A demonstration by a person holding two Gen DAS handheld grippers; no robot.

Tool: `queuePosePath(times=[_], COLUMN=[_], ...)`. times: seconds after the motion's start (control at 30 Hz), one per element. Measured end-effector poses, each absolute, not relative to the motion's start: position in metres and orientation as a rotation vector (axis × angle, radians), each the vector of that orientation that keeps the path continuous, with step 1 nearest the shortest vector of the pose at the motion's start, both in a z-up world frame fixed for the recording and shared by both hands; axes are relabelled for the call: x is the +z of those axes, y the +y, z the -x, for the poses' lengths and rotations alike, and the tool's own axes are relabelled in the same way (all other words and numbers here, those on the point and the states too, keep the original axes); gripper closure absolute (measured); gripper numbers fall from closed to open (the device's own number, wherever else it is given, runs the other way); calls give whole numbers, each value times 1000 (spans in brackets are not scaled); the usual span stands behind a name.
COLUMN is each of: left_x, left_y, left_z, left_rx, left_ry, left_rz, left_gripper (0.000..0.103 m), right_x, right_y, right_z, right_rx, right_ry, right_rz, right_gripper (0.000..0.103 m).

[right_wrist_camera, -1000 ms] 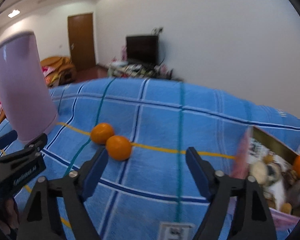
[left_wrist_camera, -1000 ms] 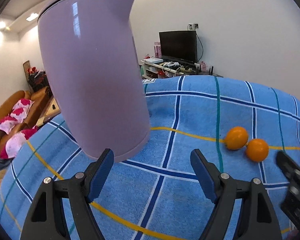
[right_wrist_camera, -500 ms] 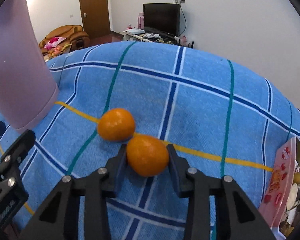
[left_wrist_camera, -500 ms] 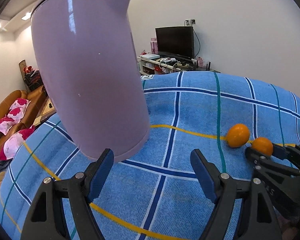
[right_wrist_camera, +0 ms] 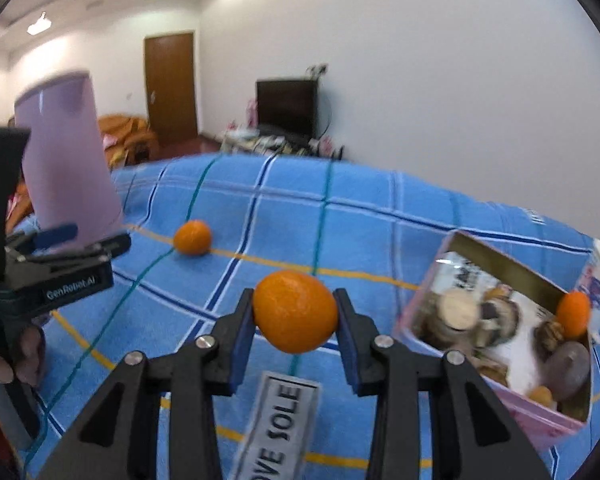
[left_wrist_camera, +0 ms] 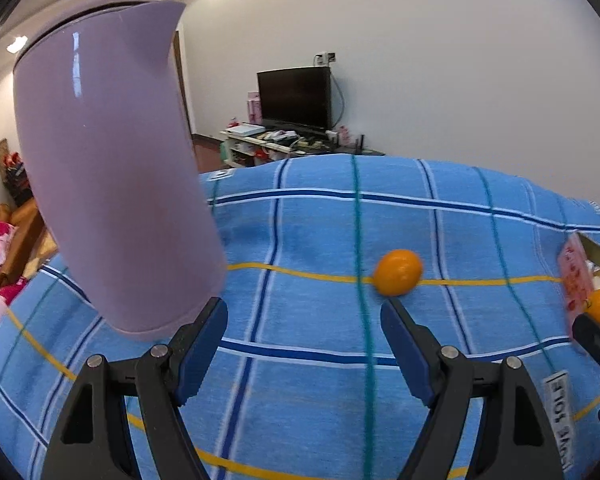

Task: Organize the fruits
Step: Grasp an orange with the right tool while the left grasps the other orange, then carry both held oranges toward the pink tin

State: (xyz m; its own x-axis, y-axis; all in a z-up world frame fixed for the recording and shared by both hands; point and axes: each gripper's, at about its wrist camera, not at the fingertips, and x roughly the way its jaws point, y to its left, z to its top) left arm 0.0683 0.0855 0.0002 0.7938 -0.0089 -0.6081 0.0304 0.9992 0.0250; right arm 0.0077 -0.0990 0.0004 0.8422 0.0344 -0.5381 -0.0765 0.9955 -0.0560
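The orange (right_wrist_camera: 295, 311) sits clenched between the blue pads of the right tongs (right_wrist_camera: 296, 316), one pad on each flank at its widest part, which keeps a round, slippery fruit from rolling out. It hangs clear of the blue checked cloth (right_wrist_camera: 260, 216) that covers what is probably a bed or a bench; which one I cannot tell.

Ahead and to the right of those tongs lies the open pink box (right_wrist_camera: 496, 396), tilted toward the camera. A smaller orange fruit (right_wrist_camera: 574, 314) already rests against its far wall, among what look like nuts and other brownish items too blurred to name. With fruit already in it, the box is most likely where this orange is bound, so the carry seems about halfway done.

Ahead and to the left of the right tongs, well apart from them, a second orange (right_wrist_camera: 192, 237) lies on the cloth on a yellow stripe. It has not been collected yet and is probably next.

From the left wrist view this same loose orange (left_wrist_camera: 398, 272) lies just beyond the right-hand finger of the left tongs (left_wrist_camera: 304, 344), which stand released and wide with nothing between them. A tall lilac kettle (left_wrist_camera: 112, 184) stands just ahead of their left finger, apart from the fruit. The free tongs are probably held idle here to stay out of the carrying hand's path. The orange's smooth skin could slip if the grip loosens over the box edge.
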Motion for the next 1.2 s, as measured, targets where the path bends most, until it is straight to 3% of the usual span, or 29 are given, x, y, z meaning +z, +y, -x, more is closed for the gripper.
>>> queuePosePath(times=[0.57,0.6,0.67,0.8,0.87,1.03,1.2], left_x=[-13,-16,-24,-26,-25,-21,0], left_y=[14,13,14,20,19,10,20], left_z=[-139,-144,-156,-166,-165,-158,-118], left_rx=[-164,-155,-173,-193,-215,-147,-74], left_ry=[782,792,857,894,889,846,677], left_rz=[-179,-189,-170,-121,-119,-179,-141], left_gripper=[23,26,46,49,61,61,61], right_x=[-1,-2,-3,-5,-6,-5,1], right_y=[-108,-109,-110,-112,-113,-114,-112], right_z=[-9,-10,-12,-16,-18,-19,-8], right_rx=[123,128,135,144,145,136,99], right_ry=[582,590,600,623,629,620,552], right_rz=[4,-2,-11,-30,-37,-38,0], right_gripper=[62,62,62,62,62,62,62])
